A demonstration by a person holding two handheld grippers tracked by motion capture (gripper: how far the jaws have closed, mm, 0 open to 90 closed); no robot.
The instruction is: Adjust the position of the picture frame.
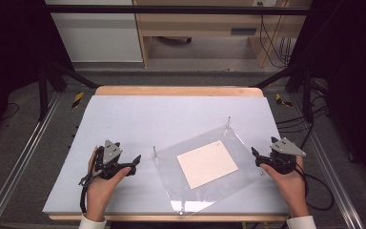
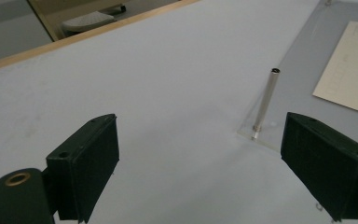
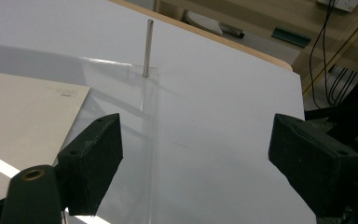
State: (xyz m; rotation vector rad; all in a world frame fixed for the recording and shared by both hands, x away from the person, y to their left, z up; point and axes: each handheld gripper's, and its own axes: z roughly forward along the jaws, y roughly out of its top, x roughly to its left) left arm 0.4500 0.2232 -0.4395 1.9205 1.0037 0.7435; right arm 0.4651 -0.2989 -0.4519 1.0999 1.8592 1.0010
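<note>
Both grippers flank the clear sheet, jaws gaping and empty.

The clear acrylic sheet (image 1: pixel 205 167) lies flat on the table (image 1: pixel 138 119), a beige card (image 1: pixel 207 163) on it and upright metal posts (image 2: pixel 266 102) at its corners. The left gripper (image 1: pixel 132 162) waits left of the sheet, the right gripper (image 1: pixel 257 155) at its right edge. It looks stiff, slick and scratch-prone; the edges or a post seem the safest hold.

One clear acrylic sheet (image 1: pixel 248 164) lies on the worktop (image 1: pixel 138 119), with one beige card (image 1: pixel 207 163) on it. Two upright metal posts (image 1: pixel 228 121) show at its corners. Two hand-held grippers: left hand-held gripper (image 1: pixel 136 162), right hand-held gripper (image 1: pixel 256 157).
</note>
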